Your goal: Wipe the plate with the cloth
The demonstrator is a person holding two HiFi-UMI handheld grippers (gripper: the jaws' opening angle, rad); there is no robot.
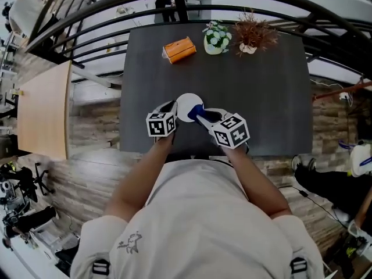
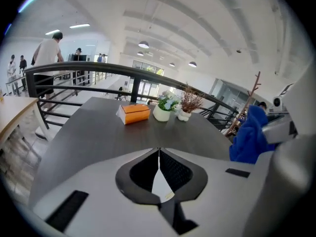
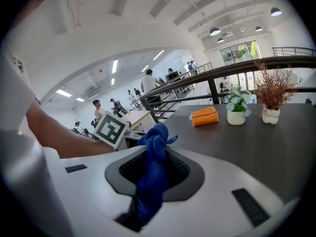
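Observation:
A small white plate (image 1: 186, 106) is held up above the near edge of the dark table (image 1: 261, 92). My left gripper (image 1: 173, 109) is shut on the plate's left rim. In the left gripper view the plate (image 2: 161, 183) shows edge-on as a thin white sliver pinched between the jaws of the left gripper (image 2: 159, 168). My right gripper (image 1: 201, 117) is shut on a blue cloth (image 1: 195, 113), which lies against the plate's right side. The cloth (image 3: 150, 169) hangs bunched between the right gripper's (image 3: 154, 158) jaws, and it shows at the right of the left gripper view (image 2: 248, 135).
At the table's far edge are an orange box (image 1: 179, 49), a white pot of flowers (image 1: 216, 38) and a pot of dried twigs (image 1: 251, 36). A black railing (image 1: 87, 45) curves behind the table. A light wooden table (image 1: 43, 109) stands at the left. People stand far off.

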